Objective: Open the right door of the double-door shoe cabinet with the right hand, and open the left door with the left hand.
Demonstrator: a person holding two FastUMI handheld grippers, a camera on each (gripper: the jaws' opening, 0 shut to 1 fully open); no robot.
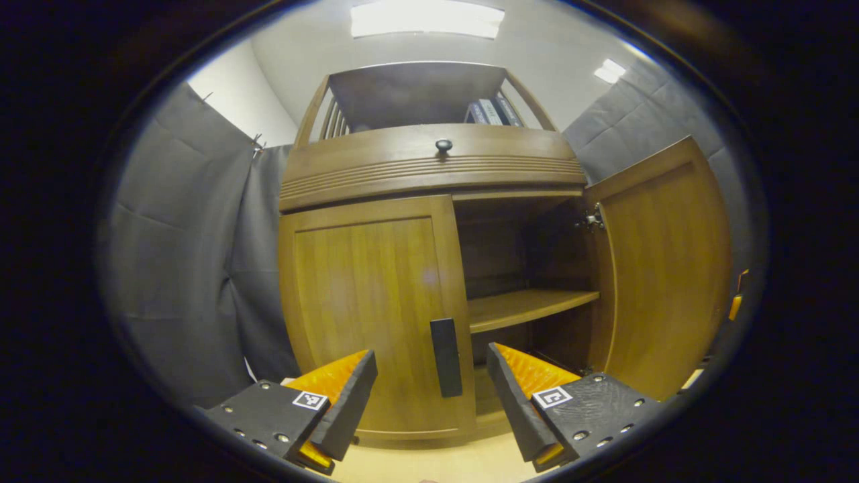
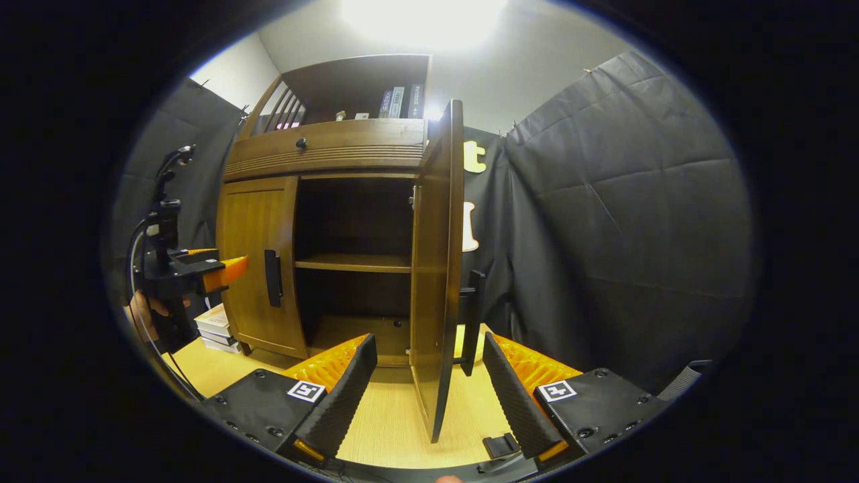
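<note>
The right door [image 2: 439, 268] of the shoe cabinet [image 1: 429, 174] stands swung wide, edge-on between the fingers of the right gripper [image 2: 429, 382] in the right gripper view, its dark handle [image 2: 474, 322] just beyond the edge. That gripper's fingers are spread, one on each side of the door's edge, and neither seems to press on it; whether one brushes it cannot be told. So the first half of the job looks done.

Now it's the left side's turn. In the left gripper view the left door [image 1: 372, 315] sits closed, flush in its frame, with its vertical handle [image 1: 446, 357] near the inner edge. The left gripper [image 1: 433, 389] hovers in front with fingers spread, the handle lined up in the gap between them but not yet touched. From the right gripper view the same tool [image 2: 201, 272] hangs just off the closed door, a hand [image 2: 144, 312] behind it.

The next move, by the look of it, calls for easing forward, closing both fingers on that handle, then pulling in an arc around the hinge side
</note>
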